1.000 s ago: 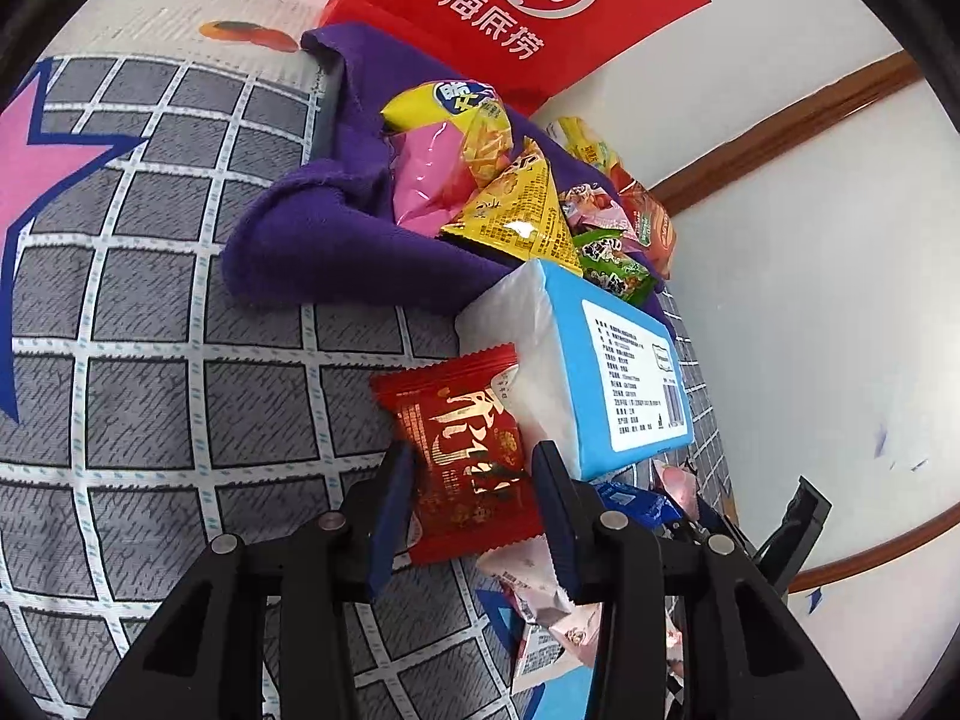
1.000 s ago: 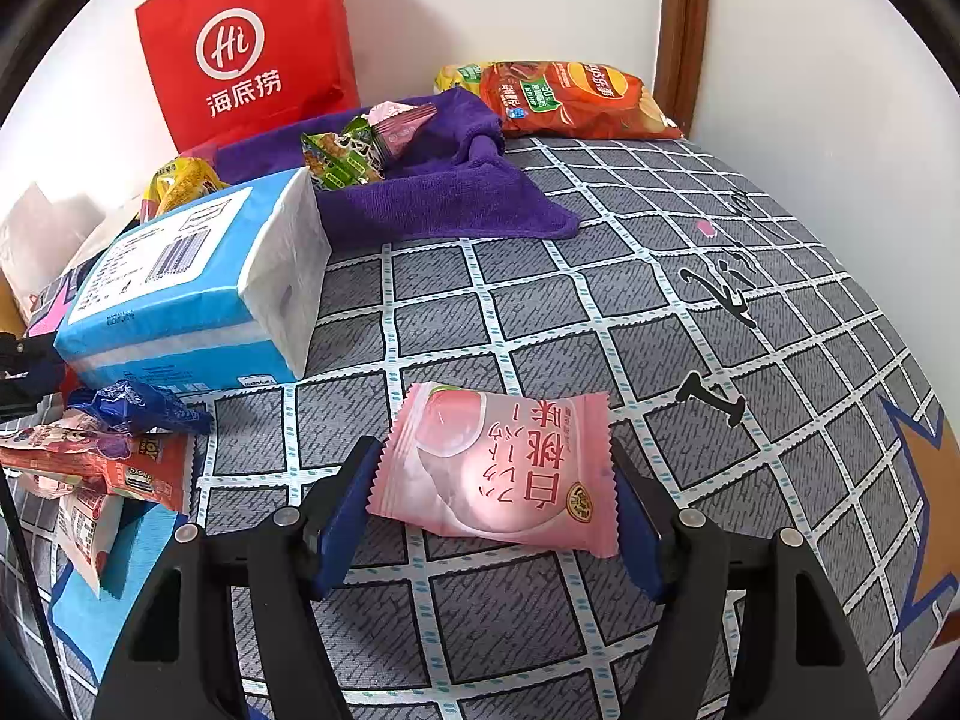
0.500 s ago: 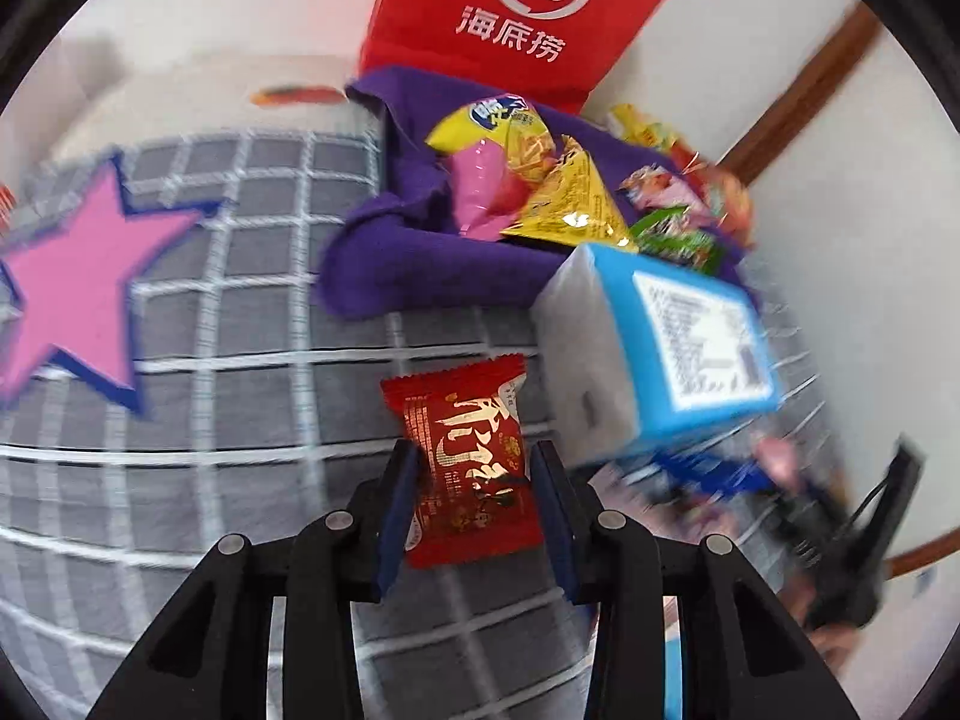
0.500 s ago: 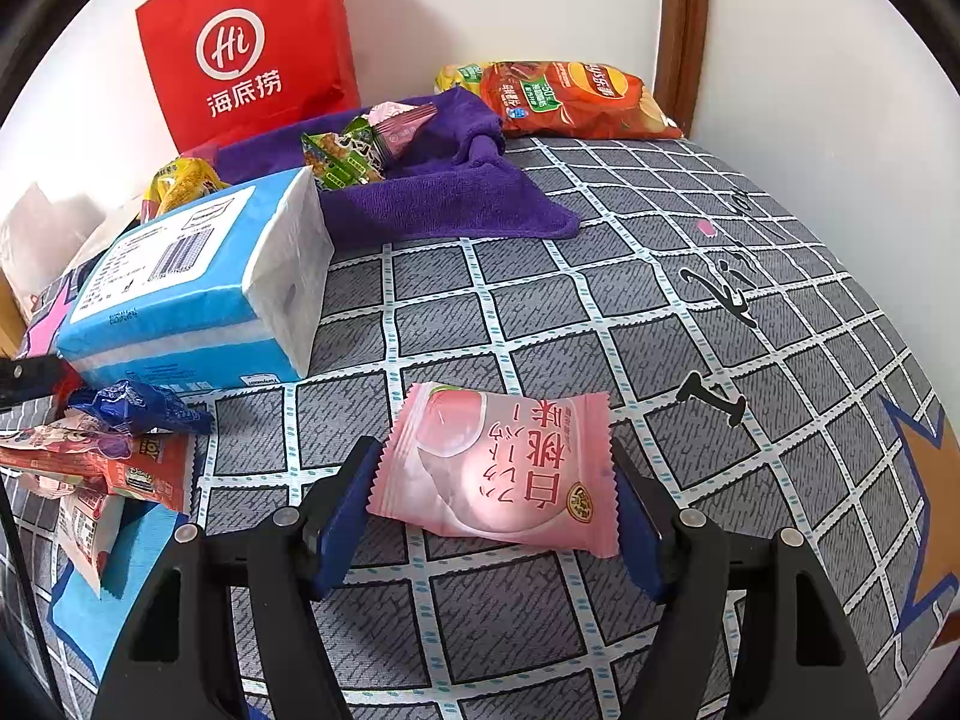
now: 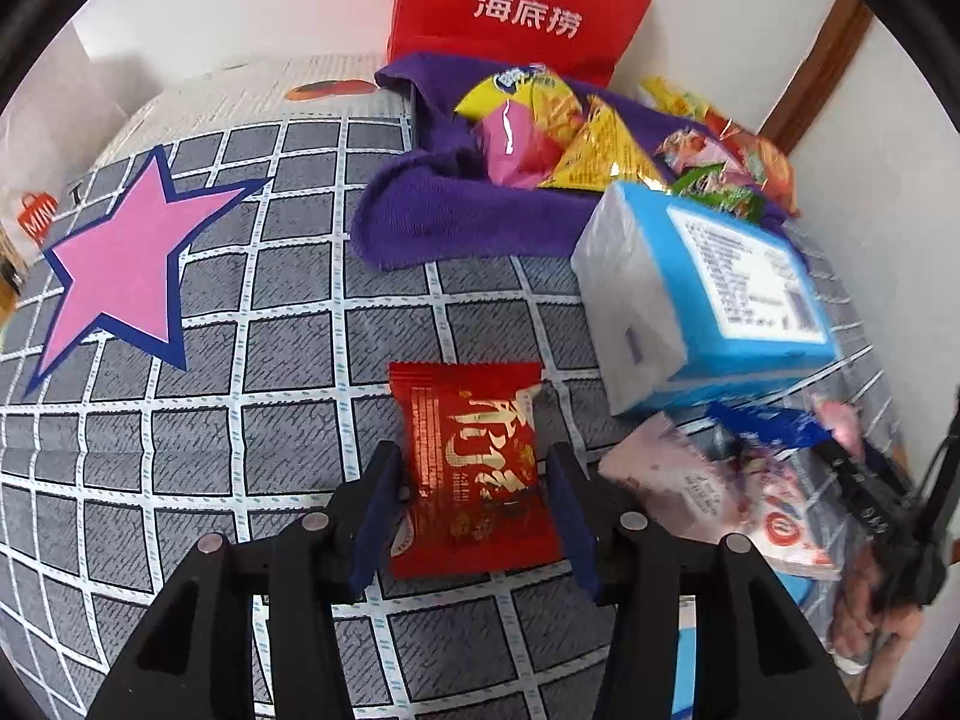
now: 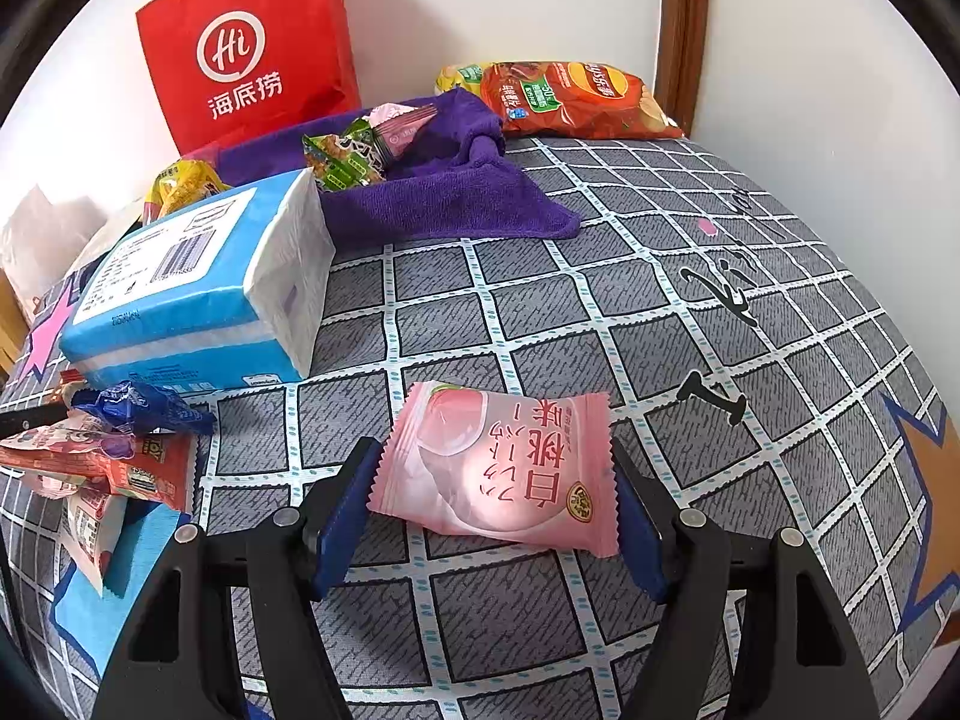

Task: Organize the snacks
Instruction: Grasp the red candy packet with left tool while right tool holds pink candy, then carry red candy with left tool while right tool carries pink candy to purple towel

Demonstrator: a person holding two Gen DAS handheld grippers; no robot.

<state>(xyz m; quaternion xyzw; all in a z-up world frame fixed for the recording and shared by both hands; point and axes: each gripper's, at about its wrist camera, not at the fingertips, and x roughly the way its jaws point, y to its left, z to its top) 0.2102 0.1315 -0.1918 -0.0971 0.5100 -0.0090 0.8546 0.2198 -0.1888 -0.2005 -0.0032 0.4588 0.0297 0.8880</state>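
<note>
My left gripper [image 5: 474,480] is shut on a red snack packet [image 5: 471,456] with gold lettering, held over the grey checked bedcover [image 5: 288,360]. My right gripper [image 6: 495,480] is shut on a pink peach snack packet [image 6: 498,468], held above the same cover. A purple towel [image 5: 456,210] at the back holds several snack bags; it also shows in the right wrist view [image 6: 444,192]. A heap of small loose packets [image 5: 738,480] lies to the right of my left gripper and shows in the right wrist view [image 6: 102,450] at the left edge.
A blue and white tissue pack [image 5: 702,300] [image 6: 204,288] lies between towel and heap. A red paper bag [image 5: 528,0] [image 6: 246,42] stands against the wall. An orange chip bag [image 6: 570,99] lies in the far corner. A pink star [image 5: 120,276] is printed at left.
My left gripper has swung left and levelled with the red packet in it, so the pink star has come into view. My right gripper and the pink packet have not moved.
</note>
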